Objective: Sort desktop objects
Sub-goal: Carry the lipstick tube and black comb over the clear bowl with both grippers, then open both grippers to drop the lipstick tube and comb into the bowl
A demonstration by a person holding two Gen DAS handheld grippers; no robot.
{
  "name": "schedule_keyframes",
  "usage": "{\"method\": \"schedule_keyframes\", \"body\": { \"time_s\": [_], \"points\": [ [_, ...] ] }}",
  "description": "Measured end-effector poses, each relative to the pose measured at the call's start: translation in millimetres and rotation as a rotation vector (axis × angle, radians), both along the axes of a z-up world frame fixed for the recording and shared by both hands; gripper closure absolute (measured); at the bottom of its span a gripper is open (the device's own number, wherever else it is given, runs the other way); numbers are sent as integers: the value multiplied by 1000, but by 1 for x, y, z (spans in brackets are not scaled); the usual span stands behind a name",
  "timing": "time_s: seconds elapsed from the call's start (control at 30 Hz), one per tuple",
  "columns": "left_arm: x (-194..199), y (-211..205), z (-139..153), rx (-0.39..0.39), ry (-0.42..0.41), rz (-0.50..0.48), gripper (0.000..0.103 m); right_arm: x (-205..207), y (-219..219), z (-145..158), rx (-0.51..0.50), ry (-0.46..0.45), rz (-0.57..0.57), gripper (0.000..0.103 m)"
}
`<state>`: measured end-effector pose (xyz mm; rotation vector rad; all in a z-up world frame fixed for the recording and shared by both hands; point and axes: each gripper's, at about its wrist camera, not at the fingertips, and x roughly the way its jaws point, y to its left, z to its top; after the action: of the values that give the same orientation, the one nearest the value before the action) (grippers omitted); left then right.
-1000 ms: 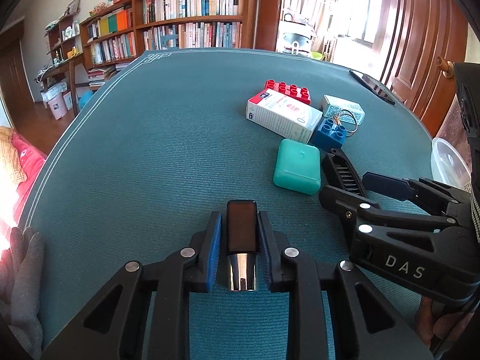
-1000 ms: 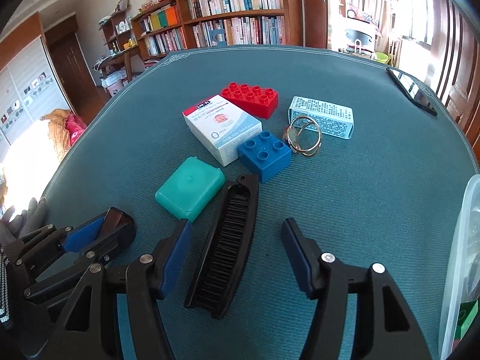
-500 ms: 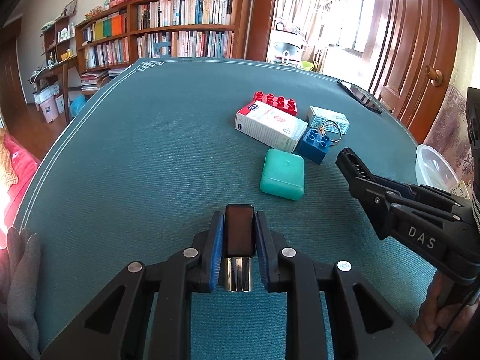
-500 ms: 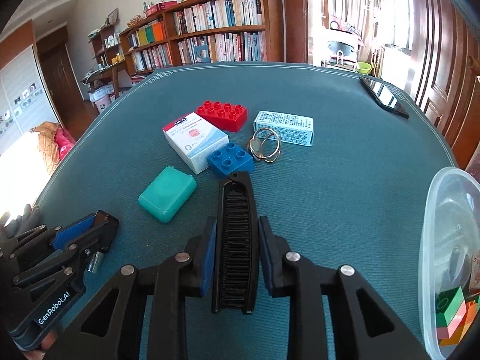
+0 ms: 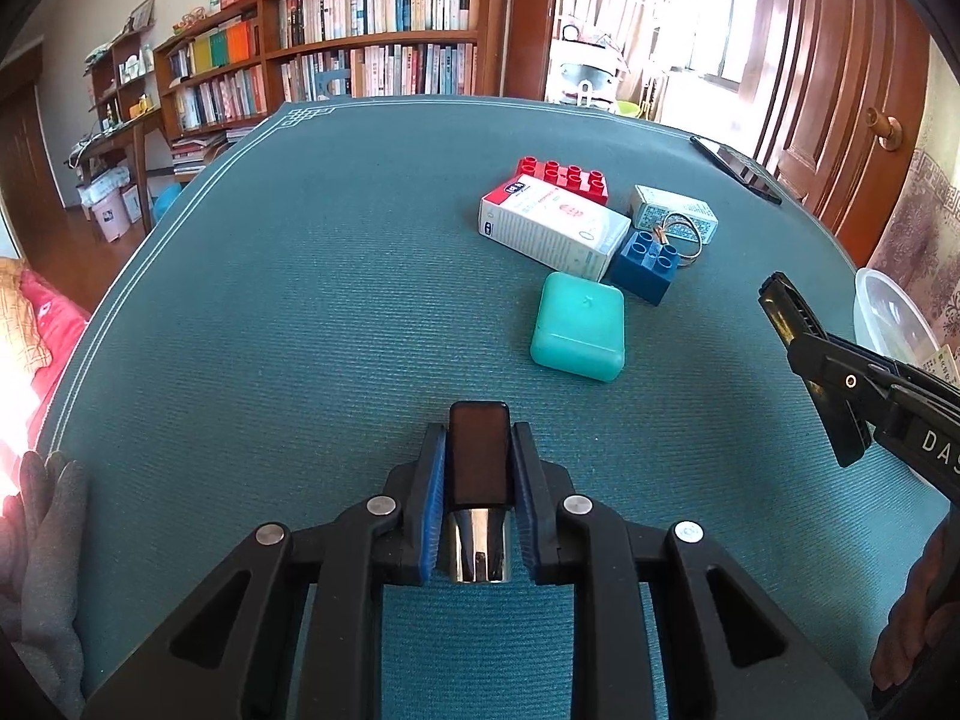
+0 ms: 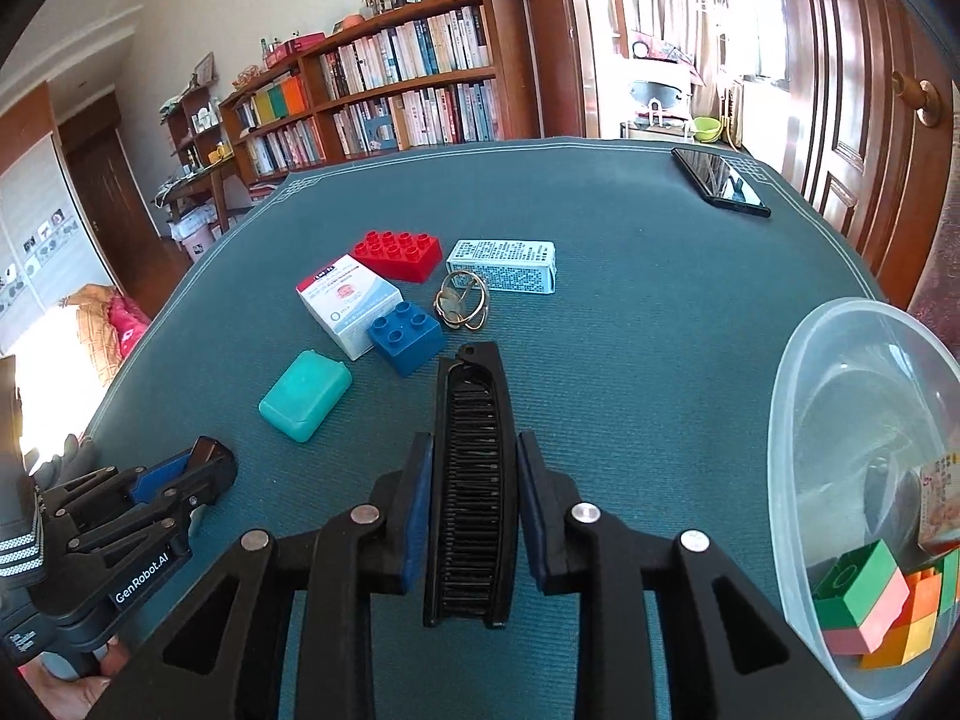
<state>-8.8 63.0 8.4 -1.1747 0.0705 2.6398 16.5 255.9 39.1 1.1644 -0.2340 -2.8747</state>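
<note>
With the right gripper [image 6: 474,510] clamped on the black comb [image 6: 471,468] left of the clear plastic bowl [image 6: 840,396] and the left gripper [image 5: 479,480] pinching a small black-and-chrome lighter-like object [image 5: 480,480] farther left, carrying is underway, and next likely means reaching over the bowl's rim.

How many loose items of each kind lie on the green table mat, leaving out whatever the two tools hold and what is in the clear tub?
Plastic building bricks: 2, the red eight-stud brick and the blue four-stud brick
Printed cardboard boxes: 2, the red-and-white box and the pale blue box
Teal plastic cases: 1
Metal key rings: 1
Black smartphones: 1
Total: 7
</note>
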Motion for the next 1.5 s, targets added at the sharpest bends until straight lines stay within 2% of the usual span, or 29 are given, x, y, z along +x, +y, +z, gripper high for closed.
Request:
{"method": "schedule_keyframes", "body": {
  "time_s": [0.2,0.43,0.57,1.0,1.27,1.5],
  "points": [
    [11,10,13,51,32,-33,81,13,23,16,5,44,-48,73],
    [22,54,42,102,95,-160,81,36,72,34,18,87,-161,73],
    [26,83,55,133,103,-237,81,47,101,36,25,96,-234,73],
    [37,179,72,154,104,-410,81,73,168,40,27,119,-359,73],
    [41,226,86,159,128,-494,81,80,190,50,14,151,-408,73],
    [38,250,96,167,149,-528,81,83,200,59,7,173,-437,73]
  ]
}}
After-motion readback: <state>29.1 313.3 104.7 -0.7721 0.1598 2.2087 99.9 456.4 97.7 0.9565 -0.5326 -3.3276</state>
